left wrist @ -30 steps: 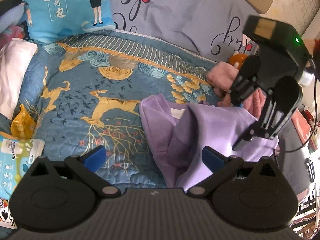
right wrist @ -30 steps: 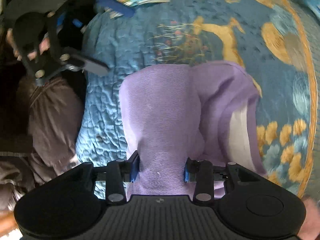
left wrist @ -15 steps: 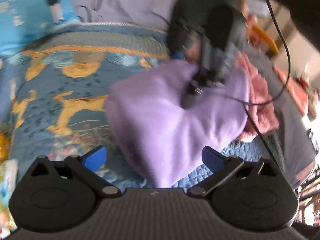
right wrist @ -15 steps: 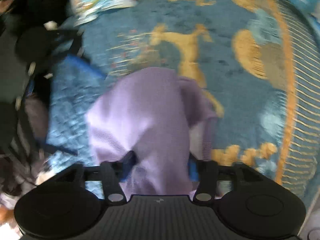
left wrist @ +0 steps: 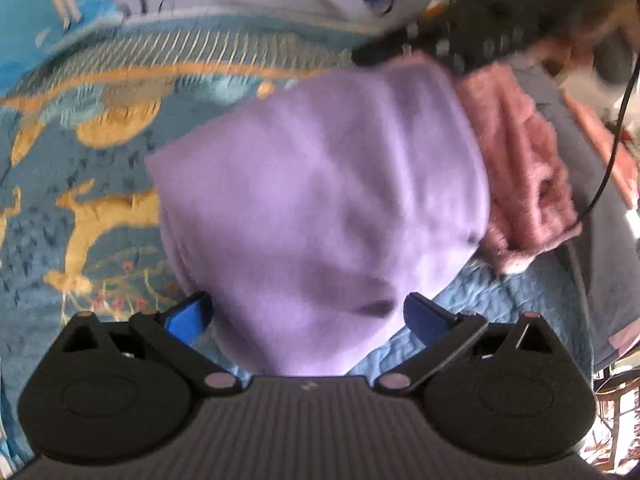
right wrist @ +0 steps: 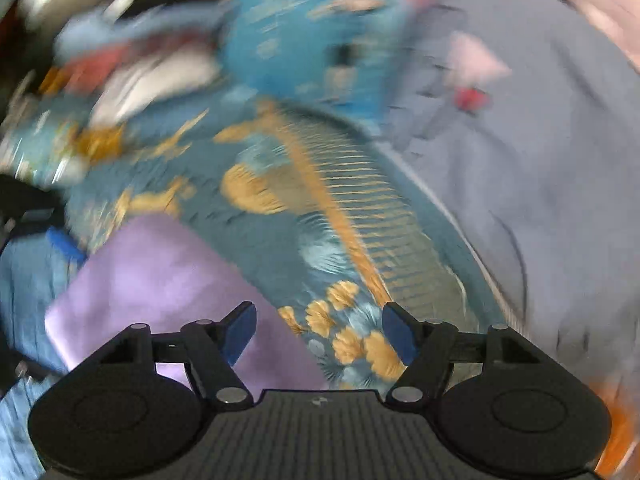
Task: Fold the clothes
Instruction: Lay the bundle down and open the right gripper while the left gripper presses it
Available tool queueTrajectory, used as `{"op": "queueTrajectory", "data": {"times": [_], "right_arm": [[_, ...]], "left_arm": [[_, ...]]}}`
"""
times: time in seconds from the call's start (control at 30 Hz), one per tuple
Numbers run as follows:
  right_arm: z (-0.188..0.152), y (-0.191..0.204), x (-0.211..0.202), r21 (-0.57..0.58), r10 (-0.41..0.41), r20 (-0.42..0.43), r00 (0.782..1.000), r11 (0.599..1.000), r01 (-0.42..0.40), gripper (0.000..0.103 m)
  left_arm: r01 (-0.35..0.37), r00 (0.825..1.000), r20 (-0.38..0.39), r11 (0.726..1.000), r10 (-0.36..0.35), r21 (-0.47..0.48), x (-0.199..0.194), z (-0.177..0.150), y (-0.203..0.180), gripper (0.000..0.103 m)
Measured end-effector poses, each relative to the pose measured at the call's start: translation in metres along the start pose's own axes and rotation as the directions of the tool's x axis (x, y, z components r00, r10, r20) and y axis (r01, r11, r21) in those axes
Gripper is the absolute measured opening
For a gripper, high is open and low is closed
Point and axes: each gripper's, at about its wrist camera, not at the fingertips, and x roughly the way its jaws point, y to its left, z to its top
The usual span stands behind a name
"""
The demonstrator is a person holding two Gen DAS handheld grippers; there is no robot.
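Note:
A purple garment [left wrist: 320, 184] lies folded in a soft heap on the blue deer-print quilt [left wrist: 100, 208]. My left gripper [left wrist: 306, 316] stands wide open over its near end, with the blue pads [left wrist: 188, 316] on either side of the cloth and not pressing it. In the right wrist view the purple garment [right wrist: 160, 292] sits at the lower left. My right gripper [right wrist: 320, 334] is opening above the quilt [right wrist: 320, 248], with no cloth pinched between its pads. Its black body [left wrist: 460, 48] shows as a blur beyond the garment.
A pink fluffy garment [left wrist: 528, 184] lies right of the purple one, crossed by a black cable [left wrist: 600, 184]. A blue cartoon pillow [right wrist: 304, 40] and a grey printed sheet [right wrist: 540, 200] are at the head of the bed. More clothes [right wrist: 152, 76] pile up at the far left.
My right gripper has let go of the purple garment, opened and swung away toward the pillows. The garment has dropped into a folded heap. My left gripper has shifted over its near end.

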Motion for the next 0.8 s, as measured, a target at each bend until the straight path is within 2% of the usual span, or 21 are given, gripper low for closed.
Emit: {"op": "queueTrajectory", "data": {"times": [0.07,0.13,0.17,0.2,0.27,0.33,0.37,0.43,0.47,0.57,0.6,0.67,0.77,0.8], "right_arm": [[-0.026,-0.010,-0.002,0.193,-0.073,0.021,0.997,0.979,0.067,0.071],[-0.053,-0.015,0.011,0.362,-0.163,-0.016,0.986,0.919,0.158,0.079],[-0.064,-0.017,0.019,0.412,-0.171,-0.042,0.984,0.895,0.172,0.078],[-0.076,-0.016,0.032,0.443,-0.160,-0.074,0.984,0.879,0.176,0.076],[-0.093,-0.008,0.052,0.430,-0.162,-0.096,0.982,0.883,0.188,0.076],[-0.104,-0.003,0.059,0.433,-0.203,-0.063,0.977,0.876,0.210,0.077],[-0.106,-0.006,0.060,0.472,-0.197,-0.059,0.979,0.859,0.201,0.077],[-0.104,-0.016,0.057,0.533,-0.165,-0.075,0.983,0.827,0.179,0.076],[-0.101,-0.017,0.051,0.543,-0.166,-0.077,0.983,0.820,0.181,0.071],[-0.096,-0.008,0.020,0.572,-0.249,0.000,0.968,0.794,0.205,0.070],[-0.094,-0.004,0.010,0.578,-0.241,0.056,0.969,0.799,0.165,0.070],[-0.090,0.009,0.000,0.532,-0.192,0.151,0.970,0.843,0.084,0.070],[-0.087,0.048,-0.001,0.286,-0.160,0.226,0.961,0.954,0.091,0.070],[-0.086,0.062,-0.001,0.194,-0.147,0.246,0.958,0.976,0.100,0.069]], "left_arm": [[0.038,0.998,0.059,0.999,-0.038,-0.008,-0.012,0.002,0.003,0.103],[0.046,0.993,0.113,0.998,-0.040,-0.046,-0.019,0.006,0.011,0.103],[0.033,0.990,0.136,0.997,-0.024,-0.066,-0.021,0.007,0.016,0.103],[0.019,0.989,0.146,0.997,-0.007,-0.081,-0.021,0.009,0.020,0.103],[-0.009,0.990,0.139,0.994,0.024,-0.106,-0.018,0.014,0.028,0.103],[-0.033,0.991,0.127,0.992,0.048,-0.121,-0.013,0.017,0.033,0.103],[-0.045,0.991,0.120,0.991,0.060,-0.123,-0.010,0.018,0.036,0.103],[-0.066,0.990,0.115,0.991,0.079,-0.117,-0.005,0.020,0.038,0.103],[-0.068,0.990,0.115,0.992,0.080,-0.110,-0.004,0.020,0.036,0.103],[-0.057,0.988,0.139,0.995,0.068,-0.083,-0.005,0.021,0.030,0.103],[-0.044,0.986,0.159,0.996,0.056,-0.075,-0.007,0.021,0.028,0.103],[-0.003,0.975,0.220,0.999,0.013,-0.049,-0.012,0.025,0.024,0.103],[0.057,0.952,0.300,0.998,-0.059,0.015,-0.016,0.034,0.019,0.103],[0.058,0.952,0.297,0.997,-0.068,0.044,-0.014,0.037,0.018,0.103]]}}
